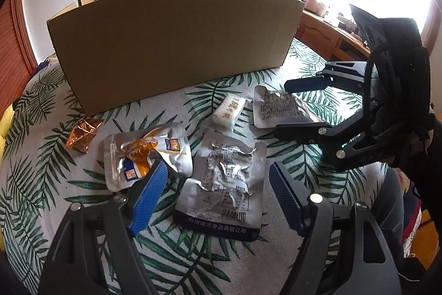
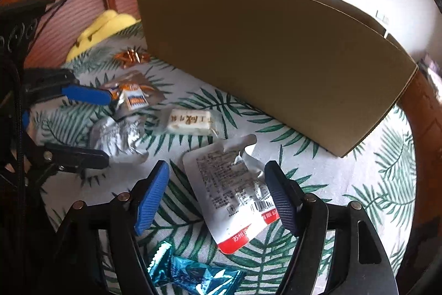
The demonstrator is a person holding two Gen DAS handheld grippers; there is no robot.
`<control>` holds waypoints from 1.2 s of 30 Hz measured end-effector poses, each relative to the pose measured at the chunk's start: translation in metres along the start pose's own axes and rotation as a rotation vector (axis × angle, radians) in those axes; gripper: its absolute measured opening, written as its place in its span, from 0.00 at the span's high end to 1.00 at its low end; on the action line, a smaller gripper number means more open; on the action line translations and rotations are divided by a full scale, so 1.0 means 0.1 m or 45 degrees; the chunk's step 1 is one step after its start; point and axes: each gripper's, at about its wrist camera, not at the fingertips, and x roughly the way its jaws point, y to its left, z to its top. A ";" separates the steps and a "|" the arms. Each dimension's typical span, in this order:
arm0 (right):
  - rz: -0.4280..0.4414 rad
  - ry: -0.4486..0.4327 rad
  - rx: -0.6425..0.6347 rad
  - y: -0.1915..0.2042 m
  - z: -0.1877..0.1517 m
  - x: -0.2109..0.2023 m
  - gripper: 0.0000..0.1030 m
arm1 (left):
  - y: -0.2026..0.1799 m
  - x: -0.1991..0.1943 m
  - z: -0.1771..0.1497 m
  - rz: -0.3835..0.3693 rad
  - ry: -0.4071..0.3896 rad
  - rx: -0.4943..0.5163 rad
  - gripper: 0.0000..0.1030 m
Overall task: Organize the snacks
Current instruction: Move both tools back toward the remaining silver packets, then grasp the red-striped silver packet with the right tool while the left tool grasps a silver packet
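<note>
Snacks lie on a leaf-print cloth in front of an open cardboard box (image 1: pixel 171 46), also in the right wrist view (image 2: pixel 270 57). My left gripper (image 1: pixel 218 195) is open over a silver pouch with a dark bottom strip (image 1: pixel 223 184). A silver-and-orange pouch (image 1: pixel 146 156) lies by its left finger. My right gripper (image 2: pixel 216 196) is open over a white pouch with a red bottom (image 2: pixel 234 195); in the left wrist view it (image 1: pixel 292 107) straddles that pouch (image 1: pixel 279 107). A white nougat bar (image 2: pixel 190 122) lies between the pouches.
An orange foil candy (image 1: pixel 81 136) lies left near the box. A blue foil candy (image 2: pixel 193 274) lies under my right gripper. A yellow plush (image 2: pixel 102 29) sits at the cloth's far edge. A wooden desk (image 1: pixel 326 32) stands by the window.
</note>
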 end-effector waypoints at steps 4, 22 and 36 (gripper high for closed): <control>-0.023 0.011 0.003 -0.06 0.03 0.02 0.29 | -0.02 0.02 -0.03 -0.004 0.009 0.003 0.26; 0.026 0.057 0.008 -0.16 -0.06 0.09 0.24 | -0.10 0.19 -0.03 -0.008 0.041 0.009 0.26; 0.033 0.006 0.057 -0.18 -0.12 0.07 0.22 | -0.22 0.31 0.04 0.071 0.045 0.053 0.27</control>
